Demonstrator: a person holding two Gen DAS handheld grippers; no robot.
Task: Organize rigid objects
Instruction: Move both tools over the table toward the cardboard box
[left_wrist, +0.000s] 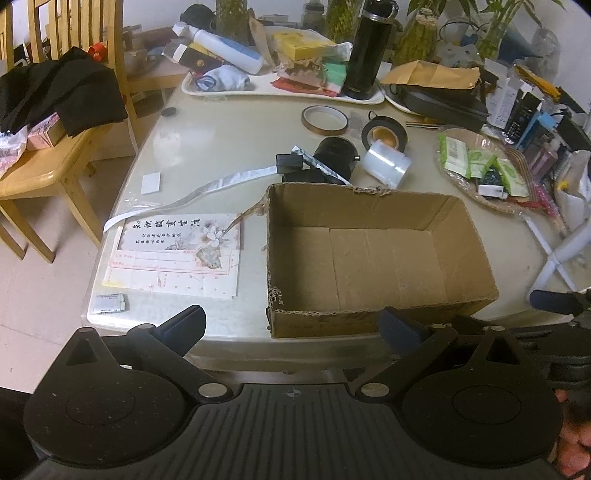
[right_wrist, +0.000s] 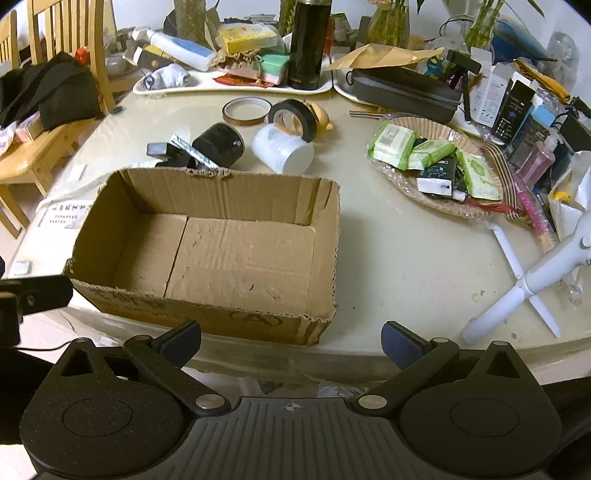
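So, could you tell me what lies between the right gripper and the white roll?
The open, empty cardboard box sits between the right gripper and white roll, clearest in the right wrist view.

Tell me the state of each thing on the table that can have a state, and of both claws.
Cardboard box: open on top, empty inside.
Black flask: upright on the white tray.
White roll: lying on its side.
Black tape roll: tilted, leaning.
Brown tape ring: lying flat.
Black cylinder: lying on its side.
Left claw: open, holding nothing.
Right claw: open, holding nothing.
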